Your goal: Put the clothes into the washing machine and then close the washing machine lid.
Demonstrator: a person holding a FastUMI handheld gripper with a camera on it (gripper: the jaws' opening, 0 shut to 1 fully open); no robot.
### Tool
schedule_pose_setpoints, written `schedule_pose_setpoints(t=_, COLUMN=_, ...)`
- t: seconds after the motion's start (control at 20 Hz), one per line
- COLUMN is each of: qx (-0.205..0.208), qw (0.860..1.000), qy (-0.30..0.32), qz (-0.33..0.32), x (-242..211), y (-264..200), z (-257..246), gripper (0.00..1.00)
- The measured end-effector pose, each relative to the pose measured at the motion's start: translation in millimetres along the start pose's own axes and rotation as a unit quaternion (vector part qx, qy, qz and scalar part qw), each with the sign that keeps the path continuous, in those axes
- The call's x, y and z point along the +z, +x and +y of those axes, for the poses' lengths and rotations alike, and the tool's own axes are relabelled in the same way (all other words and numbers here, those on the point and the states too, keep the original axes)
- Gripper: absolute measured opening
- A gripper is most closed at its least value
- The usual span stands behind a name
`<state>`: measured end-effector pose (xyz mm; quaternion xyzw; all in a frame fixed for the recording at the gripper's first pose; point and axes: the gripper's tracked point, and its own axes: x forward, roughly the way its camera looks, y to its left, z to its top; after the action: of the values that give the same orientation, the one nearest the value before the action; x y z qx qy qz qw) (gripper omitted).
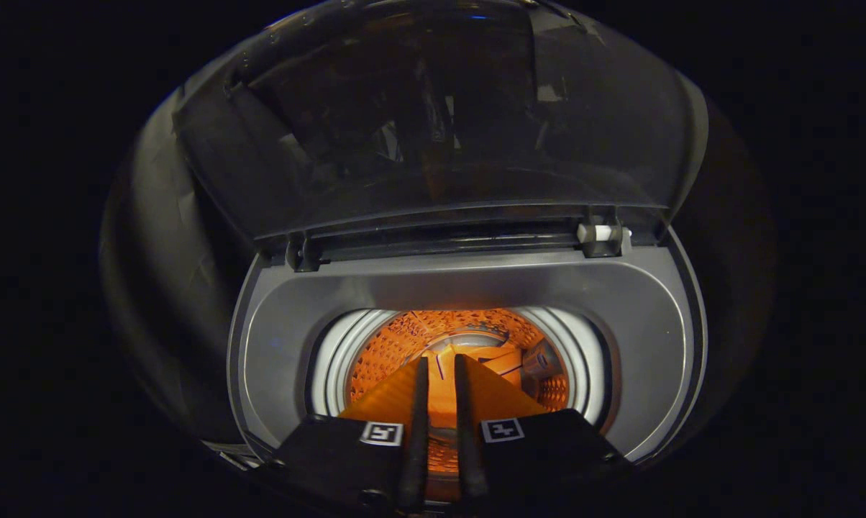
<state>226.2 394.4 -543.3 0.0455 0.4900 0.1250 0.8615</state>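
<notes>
My gripper (441,363) points down into the washing machine (275,345), its two fingers reaching over the near rim and into the mouth of the drum (397,342). The fingers stand a narrow slit apart, with nothing between them; I read that as nearly closed and gripping nothing. One square marker (382,433) sits on the left finger mount, and a second marker (503,429) on the right, two in all. The machine is a top loader with a grey top deck, rounded at the corners, and one round opening ringed by a pale collar (332,367). Inside, the drum wall is perforated all over and glows orange in the light. Down at the drum's bottom, just beyond the fingertips, lies something pale and folded-looking; whether that is clothing or the agitator plate I cannot tell, as the fingers cover most of it. The lid (433,115) is up, one clear smoky panel, standing on the far side of the opening and leaning away, with dim reflections across it. It hangs on two hinges along the far edge of the deck: a dark hinge (300,253) on the left, and a hinge with a white piece (603,236) on the right. Around the machine all is dark; to the left a greyish wall surface (160,237) shows faintly. Count: one machine, one drum, one lid, two hinges, two fingers, two markers.
</notes>
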Motion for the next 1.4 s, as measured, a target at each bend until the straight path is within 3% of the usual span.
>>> schedule_pose_setpoints(t=0.4, qx=-0.023, qw=0.999, qy=-0.009, qz=-0.031, x=9.9, y=-29.7, z=-6.4, gripper=0.99)
schedule_pose_setpoints(t=0.7, qx=-0.019, qw=0.994, qy=-0.014, qz=-0.104, x=62.3, y=-110.6, z=11.1, gripper=0.99)
schedule_pose_setpoints(t=1.0, qx=-0.008, qw=0.98, qy=-0.048, qz=-0.191, x=156.1, y=-171.5, z=39.0, gripper=0.98)
schedule_pose_setpoints(t=1.2, qx=-0.012, qw=0.972, qy=-0.059, qz=-0.225, x=217.9, y=-190.1, z=48.9, gripper=0.98)
schedule_pose_setpoints(t=1.4, qx=-0.02, qw=0.97, qy=-0.063, qz=-0.235, x=257.0, y=-173.3, z=43.5, gripper=0.99)
